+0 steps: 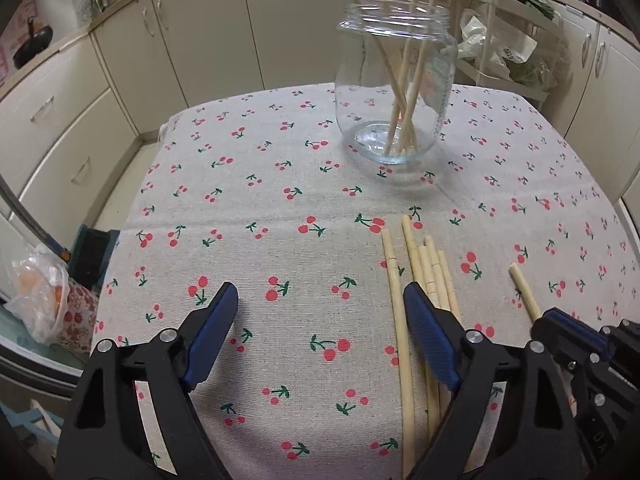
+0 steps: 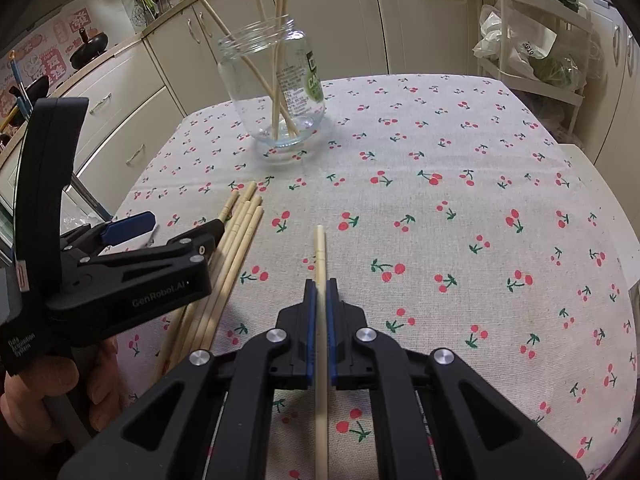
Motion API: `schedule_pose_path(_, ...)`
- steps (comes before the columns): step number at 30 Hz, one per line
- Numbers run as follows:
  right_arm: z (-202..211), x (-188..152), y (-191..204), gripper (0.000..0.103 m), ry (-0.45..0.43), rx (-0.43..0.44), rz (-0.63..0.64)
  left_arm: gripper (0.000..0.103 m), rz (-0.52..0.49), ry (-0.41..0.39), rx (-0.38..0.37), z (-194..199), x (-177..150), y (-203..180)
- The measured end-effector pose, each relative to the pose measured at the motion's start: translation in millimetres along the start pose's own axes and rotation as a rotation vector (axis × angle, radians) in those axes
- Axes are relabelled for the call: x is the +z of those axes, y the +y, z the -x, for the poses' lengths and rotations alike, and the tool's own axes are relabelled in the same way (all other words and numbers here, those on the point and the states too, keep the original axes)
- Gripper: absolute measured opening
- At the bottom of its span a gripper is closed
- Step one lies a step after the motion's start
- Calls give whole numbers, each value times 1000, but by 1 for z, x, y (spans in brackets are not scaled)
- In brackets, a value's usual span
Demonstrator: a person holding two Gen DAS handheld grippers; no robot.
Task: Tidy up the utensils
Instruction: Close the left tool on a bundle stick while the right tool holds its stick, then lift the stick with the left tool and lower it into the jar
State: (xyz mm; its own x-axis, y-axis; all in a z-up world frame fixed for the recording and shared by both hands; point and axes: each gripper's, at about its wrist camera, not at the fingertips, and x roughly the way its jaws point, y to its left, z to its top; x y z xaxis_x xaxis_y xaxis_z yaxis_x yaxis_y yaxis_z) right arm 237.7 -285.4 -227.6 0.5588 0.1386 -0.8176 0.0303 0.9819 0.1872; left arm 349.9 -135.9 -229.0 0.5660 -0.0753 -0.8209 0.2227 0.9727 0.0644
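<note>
Clamped in your right gripper (image 2: 320, 300), one chopstick (image 2: 320, 248) points toward 12 o'clock, lined up for the jar (image 2: 272, 92) at 11 o'clock. Your left gripper (image 1: 320, 304) hangs wide beside the loose chopsticks (image 1: 424, 264) on the counter (image 1: 280, 184), probably ready for another.

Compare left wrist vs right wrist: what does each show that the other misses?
Left wrist only: the left gripper head-on, its blue pads wide apart with nothing between them, and an orange-filled plastic bag off the table's left edge.

Right wrist only: the right gripper shut on a single chopstick, the green jar label, and the hand holding the left gripper.

Both: the glass jar with chopsticks standing in it, the loose chopstick pile on the cherry-print tablecloth, cream cabinets behind.
</note>
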Motion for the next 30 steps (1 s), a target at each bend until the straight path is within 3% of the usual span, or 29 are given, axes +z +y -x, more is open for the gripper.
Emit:
schedule_pose_path(11, -9, 13, 9, 6, 35, -44, 101, 59, -12, 11, -53, -3, 10, -10)
schedule_pose_path(24, -16, 20, 22, 6, 68, -92, 232, 7, -95, 35, -140, 2, 13, -27)
schedule_pose_path(30, -19, 25, 26, 6, 82, -101, 255, 6, -96, 79, -190, -2, 19, -22)
